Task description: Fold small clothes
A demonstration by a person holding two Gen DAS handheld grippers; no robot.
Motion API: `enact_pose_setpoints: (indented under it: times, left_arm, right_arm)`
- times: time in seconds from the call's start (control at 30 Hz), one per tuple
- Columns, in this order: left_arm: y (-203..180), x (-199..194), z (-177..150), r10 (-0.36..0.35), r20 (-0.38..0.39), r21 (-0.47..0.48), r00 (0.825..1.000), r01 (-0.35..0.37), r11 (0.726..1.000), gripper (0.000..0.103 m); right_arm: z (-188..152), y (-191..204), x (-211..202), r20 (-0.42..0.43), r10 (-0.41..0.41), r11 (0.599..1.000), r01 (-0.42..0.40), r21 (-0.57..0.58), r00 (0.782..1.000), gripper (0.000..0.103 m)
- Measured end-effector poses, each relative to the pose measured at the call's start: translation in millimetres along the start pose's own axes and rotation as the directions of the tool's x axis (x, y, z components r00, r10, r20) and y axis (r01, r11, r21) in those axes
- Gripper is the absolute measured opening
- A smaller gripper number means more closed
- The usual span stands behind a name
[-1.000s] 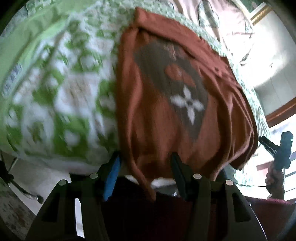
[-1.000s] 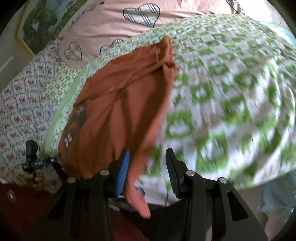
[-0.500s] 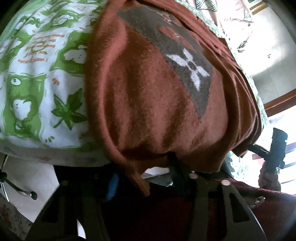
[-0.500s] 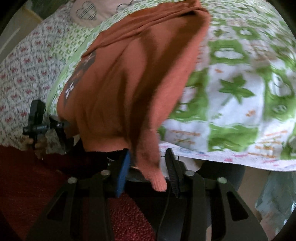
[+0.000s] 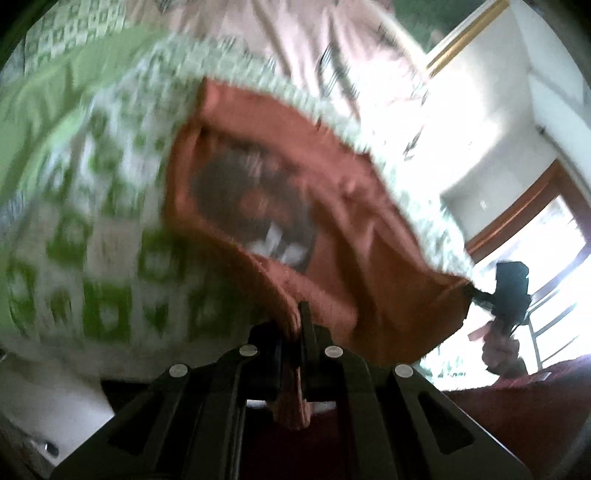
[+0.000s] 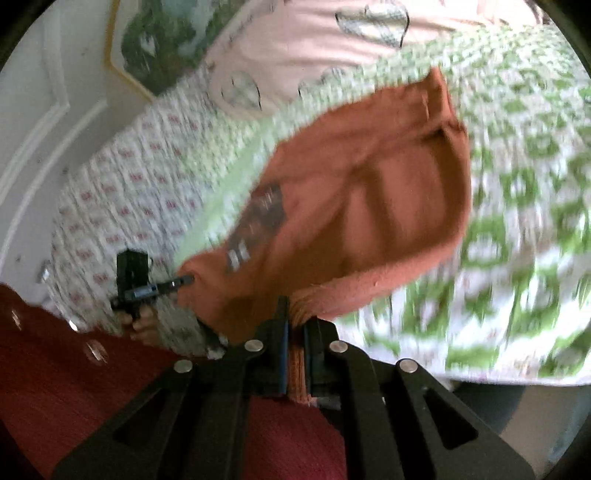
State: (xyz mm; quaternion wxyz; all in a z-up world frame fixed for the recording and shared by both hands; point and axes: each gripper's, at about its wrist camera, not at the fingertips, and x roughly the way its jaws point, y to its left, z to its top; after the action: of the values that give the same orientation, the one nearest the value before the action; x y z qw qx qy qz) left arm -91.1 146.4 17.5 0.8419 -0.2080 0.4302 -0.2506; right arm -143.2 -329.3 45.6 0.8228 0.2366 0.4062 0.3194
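Observation:
A rust-orange sweater [image 5: 354, 206] with a dark patch and white flower motif lies on the green-and-white bedspread [image 5: 92, 221]. My left gripper [image 5: 295, 325] is shut on the sweater's near hem corner. My right gripper [image 6: 295, 321] is shut on the other hem corner of the sweater [image 6: 369, 184]. The hem is lifted off the bed between the two grippers. Each gripper shows in the other's view: the right gripper [image 5: 476, 291] at the right, the left gripper [image 6: 184, 280] at the left. Both views are motion-blurred.
A pink pillow with heart shapes [image 6: 314, 33] lies at the head of the bed. A floral sheet [image 6: 122, 199] hangs on the bed's left side. A red rug [image 6: 55, 369] covers the floor. A window [image 5: 546, 258] is at the right.
Both grippers have closed on the sweater's hem corners and lifted the hem up and over the bed. Before they stood open at the bed edge around the hanging hem.

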Motion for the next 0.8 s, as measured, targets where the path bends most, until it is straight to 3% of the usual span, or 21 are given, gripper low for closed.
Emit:
enact_pose_setpoints:
  times: [0.2,0.4,0.63,0.8]
  left_arm:
    - [-15,-7,60,-0.051,0.152,0.043,0.987,0.045,0.998,0.004]
    - [-15,21,121,-0.048,0.241,0.063,0.969,0.034,0.997,0.004]
    - [4,61,192,-0.010,0.295,0.047,0.956,-0.004,0.999,0.004]
    - [25,95,233,0.034,0.282,0.026,0.959,-0.043,0.999,0.004]
  right_arm:
    - [47,-4,-21,0.185,0.022,1.000,-0.024,0.008,0.982,0.007]
    - [104,-17,-9,0.279,-0.012,1.000,0.014,-0.006,0.960,0.007]
    - [174,-50,24,0.313,-0.088,0.996,0.084,0.026,0.946,0.007]
    - [216,-80,49,0.306,-0.140,0.990,0.125,0.069,0.942,0.007]
